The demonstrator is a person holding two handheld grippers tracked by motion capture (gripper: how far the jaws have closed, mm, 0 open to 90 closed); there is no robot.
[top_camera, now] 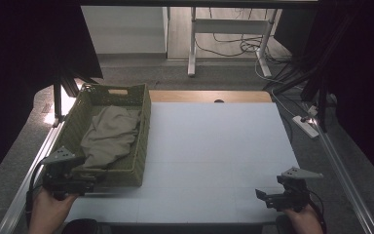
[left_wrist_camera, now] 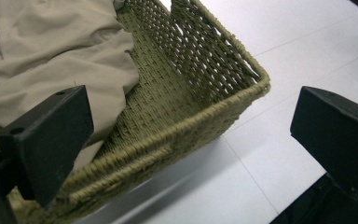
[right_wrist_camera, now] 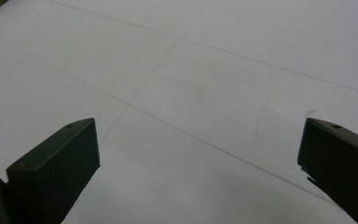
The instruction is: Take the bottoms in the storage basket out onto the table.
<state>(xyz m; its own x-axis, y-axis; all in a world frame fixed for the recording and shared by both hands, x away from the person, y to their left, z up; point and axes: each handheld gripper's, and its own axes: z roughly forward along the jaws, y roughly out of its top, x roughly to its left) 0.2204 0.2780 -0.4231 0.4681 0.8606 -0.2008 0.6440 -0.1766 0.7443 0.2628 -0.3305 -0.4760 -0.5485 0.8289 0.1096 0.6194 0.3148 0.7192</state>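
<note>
Reaching into the woven basket [top_camera: 143,127] for the beige cloth [top_camera: 109,136] is judged the step in hand; it is best done by lifting the left gripper [top_camera: 88,183] over the basket's near wall and closing on a raised fold. The jaws are spread wide, nothing held. The cloth is bunched inside the basket, just beyond that gripper. The right gripper [top_camera: 262,196], also spread, is held well apart from the basket.

Black two-jaw left gripper [top_camera: 85,184], grey three-cornered plate, trailing cable, seemingly bare forearms
</note>
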